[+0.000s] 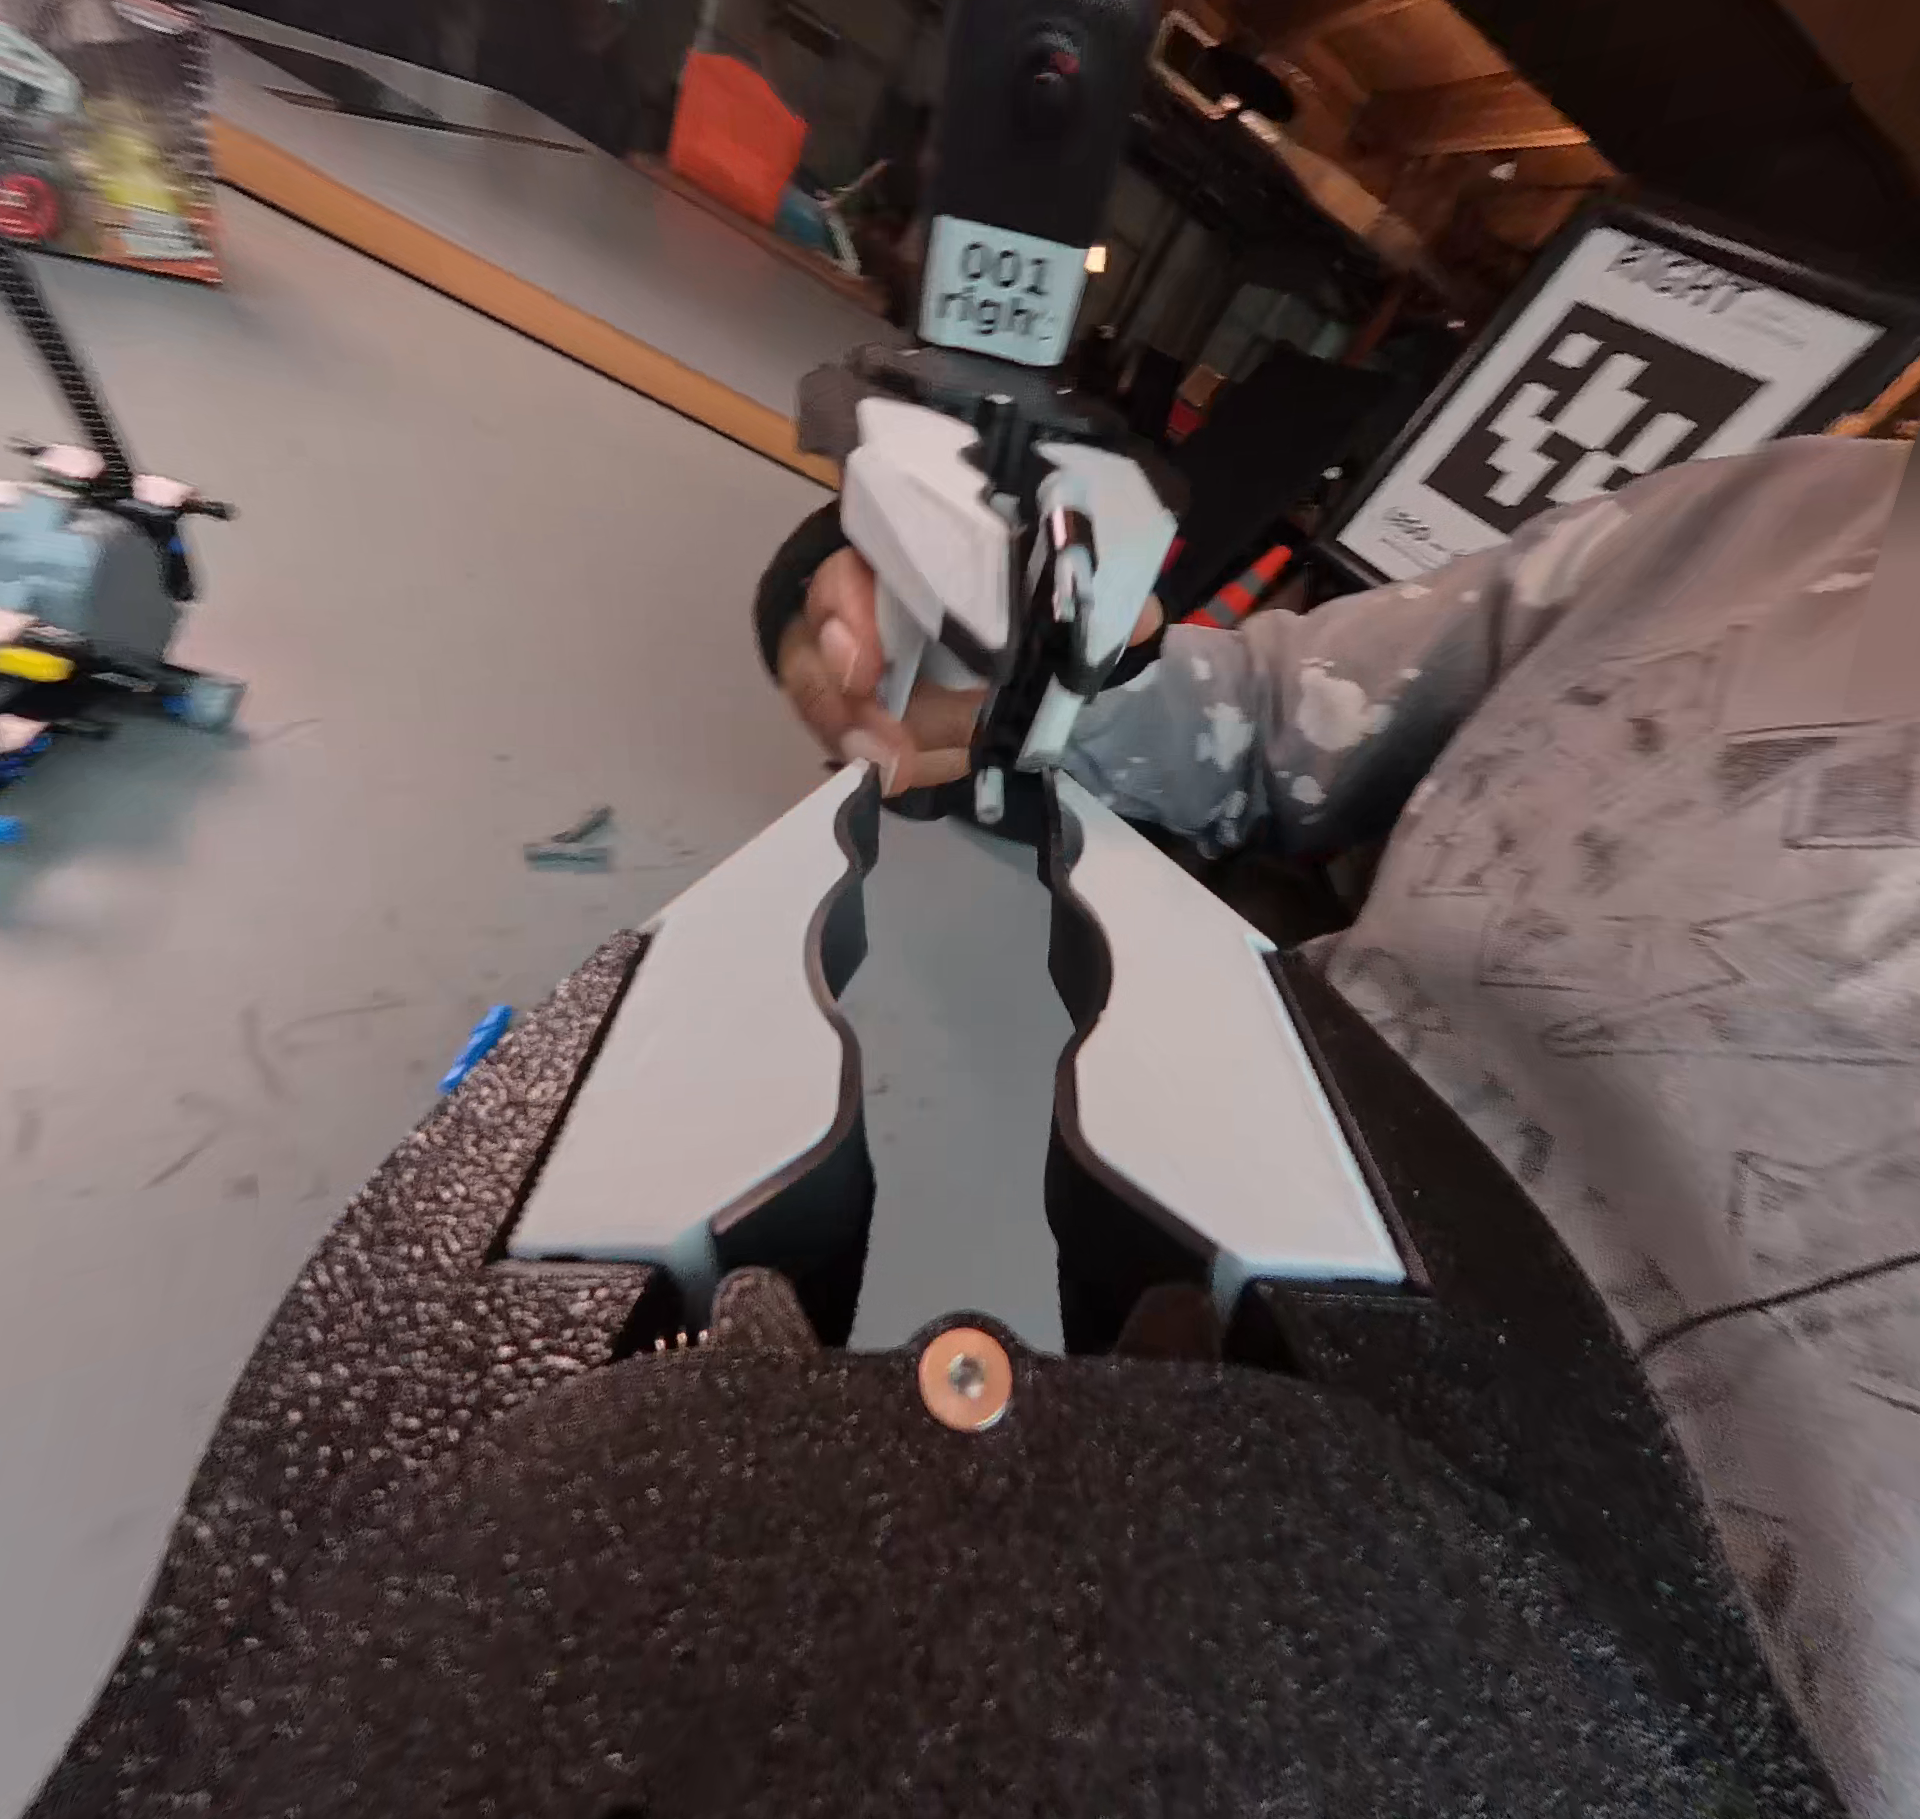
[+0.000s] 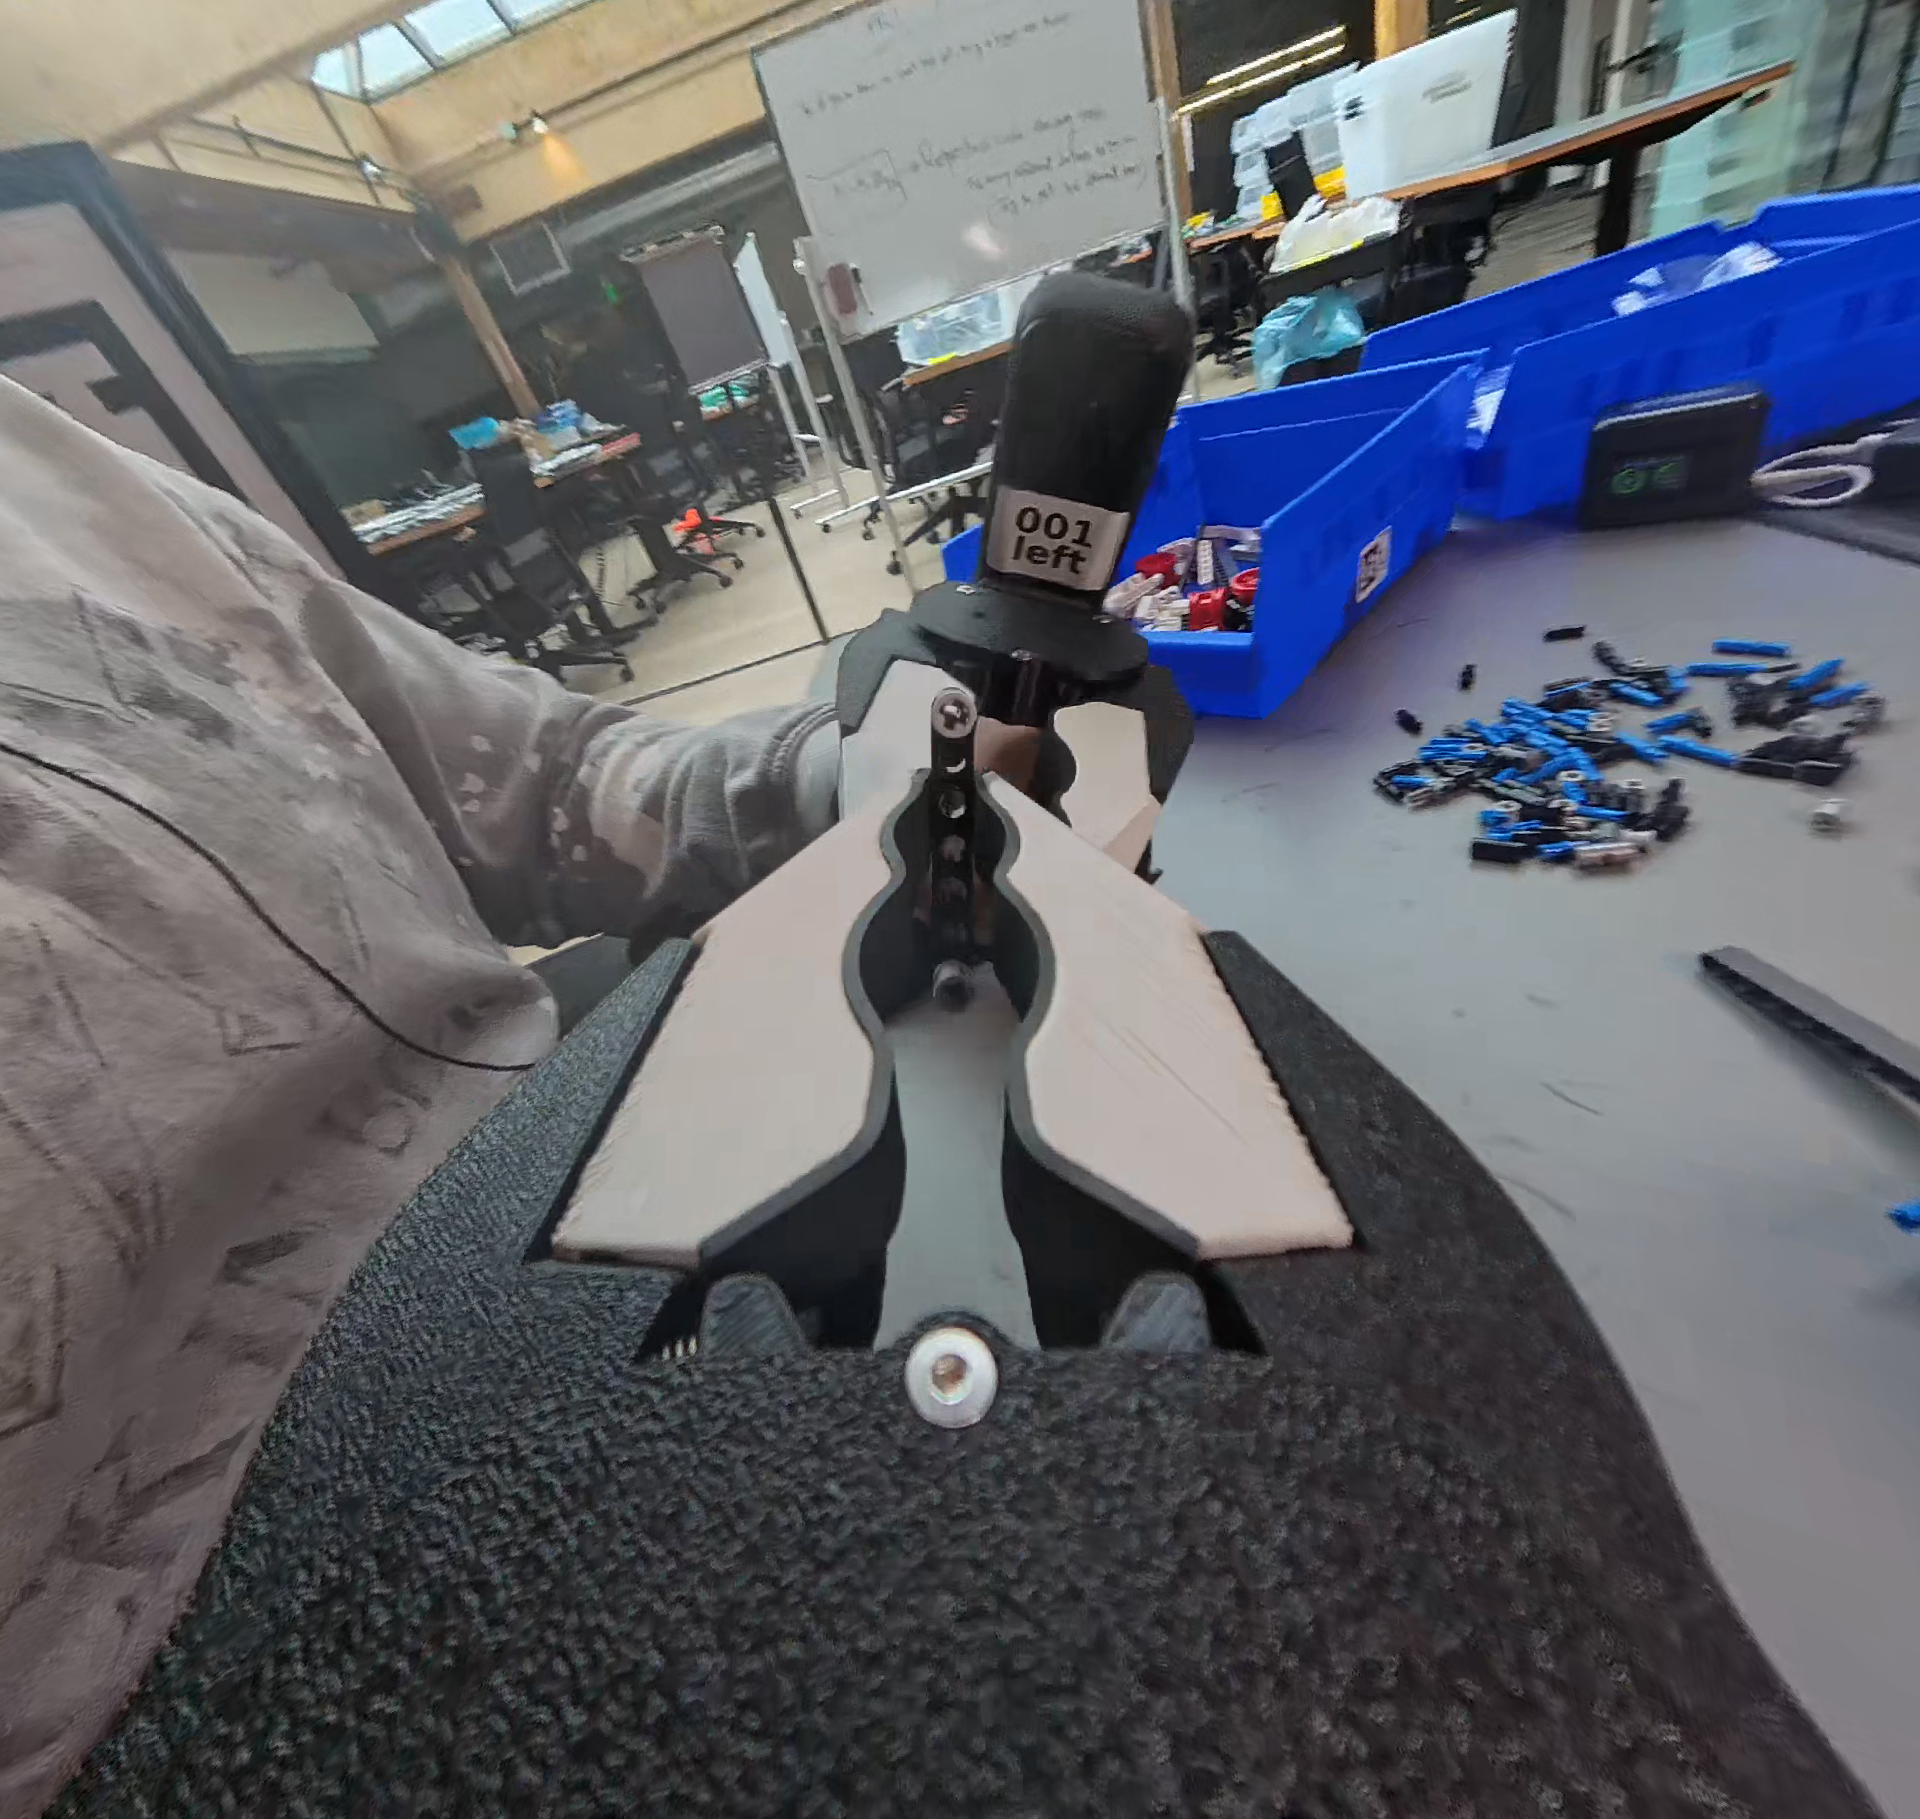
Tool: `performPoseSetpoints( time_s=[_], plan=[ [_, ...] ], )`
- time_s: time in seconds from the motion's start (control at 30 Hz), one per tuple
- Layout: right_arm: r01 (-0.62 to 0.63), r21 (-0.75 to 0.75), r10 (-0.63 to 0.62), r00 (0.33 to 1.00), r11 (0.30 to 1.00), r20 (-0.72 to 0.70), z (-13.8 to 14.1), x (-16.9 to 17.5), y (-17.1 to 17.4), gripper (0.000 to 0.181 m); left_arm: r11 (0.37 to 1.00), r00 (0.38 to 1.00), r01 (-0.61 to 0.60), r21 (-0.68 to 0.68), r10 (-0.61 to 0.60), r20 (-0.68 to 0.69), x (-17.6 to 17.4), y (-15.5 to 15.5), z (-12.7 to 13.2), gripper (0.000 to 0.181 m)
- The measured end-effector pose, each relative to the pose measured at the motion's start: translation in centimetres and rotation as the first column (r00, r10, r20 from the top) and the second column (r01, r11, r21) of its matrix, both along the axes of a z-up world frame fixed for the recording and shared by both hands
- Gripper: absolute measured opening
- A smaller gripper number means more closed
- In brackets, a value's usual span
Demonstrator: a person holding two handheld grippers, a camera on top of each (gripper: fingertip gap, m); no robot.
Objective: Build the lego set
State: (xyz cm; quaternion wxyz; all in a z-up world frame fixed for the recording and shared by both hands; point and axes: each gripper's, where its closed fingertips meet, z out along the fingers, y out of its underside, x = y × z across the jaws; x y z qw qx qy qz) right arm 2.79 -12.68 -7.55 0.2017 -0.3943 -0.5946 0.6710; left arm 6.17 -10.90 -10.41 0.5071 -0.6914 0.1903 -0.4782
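Note:
My right gripper (image 2: 951, 787) is shut on a black holed lego beam (image 2: 948, 850) with a grey pin at each end, held upright above the grey table (image 2: 1455, 990). The left wrist view shows the same beam (image 1: 1023, 616) in the facing right gripper (image 1: 1013, 564), its lower pin end between my left fingertips. My left gripper (image 1: 961, 782) is open and empty, its fingers on either side of the beam's end without closing on it. It also shows in the right wrist view (image 2: 1023, 730), open, facing my right gripper.
A pile of several small blue and black lego pieces (image 2: 1621, 761) lies at the right, with blue bins (image 2: 1330, 522) behind it and a long black beam (image 2: 1818, 1021) nearer. A partly built model (image 1: 83, 606) and the set's box (image 1: 104, 107) stand at far left. A person's sleeve (image 1: 1558, 678) is close. The left gripper's tips are roughly 4 centimetres from the right gripper's.

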Motion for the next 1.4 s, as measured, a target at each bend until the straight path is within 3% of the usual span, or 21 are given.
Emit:
performPoseSetpoints(
  time_s=[0.07, 0.13, 0.23, 0.43, 0.67, 0.87, 0.93, 1.4],
  plan=[
    [0.126, 0.081, -0.125, 0.992, 0.989, -0.022, 0.4, -0.2, 2.4, 0.007, 0.986, 0.981, -0.166, 0.011, 0.167, -0.101, -2.2, 1.6, -1.0, 0.045],
    [0.256, 0.307, -0.260, 0.965, 0.916, -0.028, -1.2, -0.3, 5.1, 0.007, 0.954, 0.931, -0.290, 0.083, 0.301, -0.206, -4.4, 2.3, -1.4, 0.055],
    [0.288, 0.529, -0.329, 0.944, 0.798, -0.019, -4.2, -0.3, 6.6, 0.007, 0.919, 0.885, -0.363, 0.152, 0.391, -0.252, -6.2, 2.7, -1.1, 0.057],
    [0.229, 0.531, -0.295, 0.955, 0.816, 0.041, -6.2, -1.3, 4.9, 0.007, 0.932, 0.889, -0.306, 0.193, 0.353, -0.293, -5.2, 2.1, -1.6, 0.021],
    [0.243, 0.535, -0.285, 0.958, 0.809, -0.004, -6.7, -1.5, 4.6, 0.007, 0.926, 0.881, -0.291, 0.239, 0.357, -0.311, -4.6, 1.9, -1.7, 0.000],
    [0.239, 0.513, -0.278, 0.960, 0.824, 0.000, -6.9, -1.5, 4.4, 0.007, 0.891, 0.849, -0.371, 0.263, 0.440, -0.293, -6.0, 2.3, -1.2, 0.001],
    [0.243, 0.520, -0.282, 0.959, 0.819, -0.003, -6.9, -1.7, 4.4, 0.007, 0.899, 0.849, -0.372, 0.231, 0.430, -0.306, -6.1, 2.5, -1.8, 0.011],
    [0.169, 0.567, -0.180, 0.983, 0.806, -0.038, -7.6, -1.1, 2.8, 0.007, 0.960, 0.878, -0.192, 0.202, 0.260, -0.403, -3.1, 1.5, -3.9, 0.017]
  ],
)
